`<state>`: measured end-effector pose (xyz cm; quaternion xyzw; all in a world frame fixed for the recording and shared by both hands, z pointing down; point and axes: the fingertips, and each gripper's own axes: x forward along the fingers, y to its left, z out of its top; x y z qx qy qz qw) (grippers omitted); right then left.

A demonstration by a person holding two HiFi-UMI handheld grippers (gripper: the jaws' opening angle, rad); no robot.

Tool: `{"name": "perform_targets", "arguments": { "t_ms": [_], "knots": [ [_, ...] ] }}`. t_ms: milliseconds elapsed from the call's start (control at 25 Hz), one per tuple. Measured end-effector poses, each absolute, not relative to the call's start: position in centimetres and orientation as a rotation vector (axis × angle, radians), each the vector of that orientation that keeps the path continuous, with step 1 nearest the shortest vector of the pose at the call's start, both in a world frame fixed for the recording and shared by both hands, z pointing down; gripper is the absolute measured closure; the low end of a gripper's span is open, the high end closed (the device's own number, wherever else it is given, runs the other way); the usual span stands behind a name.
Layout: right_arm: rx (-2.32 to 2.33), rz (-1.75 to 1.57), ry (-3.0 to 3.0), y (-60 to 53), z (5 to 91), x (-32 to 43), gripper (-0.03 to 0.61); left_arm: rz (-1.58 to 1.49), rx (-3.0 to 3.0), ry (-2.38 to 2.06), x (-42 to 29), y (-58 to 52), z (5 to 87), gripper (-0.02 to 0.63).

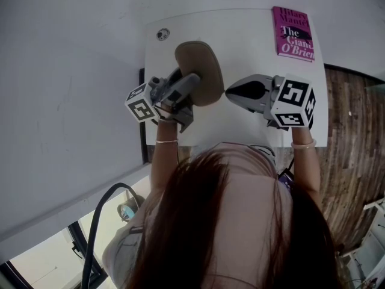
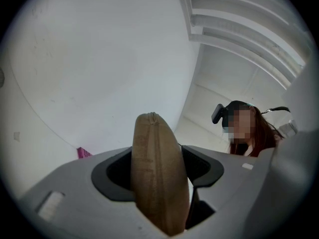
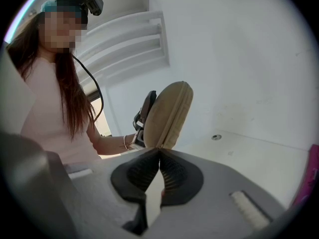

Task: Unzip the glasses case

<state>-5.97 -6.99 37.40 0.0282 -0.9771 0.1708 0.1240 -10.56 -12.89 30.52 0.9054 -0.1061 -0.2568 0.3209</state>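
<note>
A tan oval glasses case (image 1: 201, 71) is held up off the white table (image 1: 240, 35), standing on edge between the pads of my left gripper (image 1: 187, 92), which is shut on it. In the left gripper view the case (image 2: 157, 173) fills the gap of that gripper (image 2: 158, 183), its zip seam running along the top edge. My right gripper (image 1: 227, 92) reaches in from the right. Its jaws (image 3: 159, 151) are pinched together right at the lower rim of the case (image 3: 169, 113), where the zip runs. The pull itself is too small to make out.
A pink book (image 1: 293, 34) lies at the table's far right corner. A small round fitting (image 1: 163, 34) sits in the tabletop at the far left. A white wall runs along the table's left side, and wooden floor shows to the right.
</note>
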Motion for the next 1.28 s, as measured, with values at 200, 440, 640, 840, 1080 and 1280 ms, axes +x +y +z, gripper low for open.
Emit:
{"name": "perform_targets", "arguments": {
  "t_ms": [200,440,640,840,1080,1280],
  "knots": [
    [0.075,0.510,-2.841,-6.9,37.7,-6.1,0.574,-0.728,2.337,-0.305,-11.0,-13.4,30.8,0.316],
    [0.079,0.526,-2.844,-6.9,38.0,-6.2,0.574,-0.780,2.297,-0.337,-11.6,-14.0,31.0,0.316],
    [0.081,0.541,-2.847,-7.0,38.1,-6.2,0.574,-0.798,2.275,-0.356,-11.6,-14.2,31.0,0.316],
    [0.089,0.555,-2.855,-7.0,38.0,-6.3,0.574,-0.871,2.186,-0.340,-11.5,-14.3,30.5,0.316],
    [0.095,0.575,-2.860,-7.1,38.3,-6.5,0.574,-0.905,2.150,-0.380,-12.0,-14.7,30.9,0.316],
    [0.095,0.587,-2.859,-7.3,38.4,-6.5,0.574,-0.930,2.123,-0.409,-12.1,-15.2,31.1,0.316]
  ]
}}
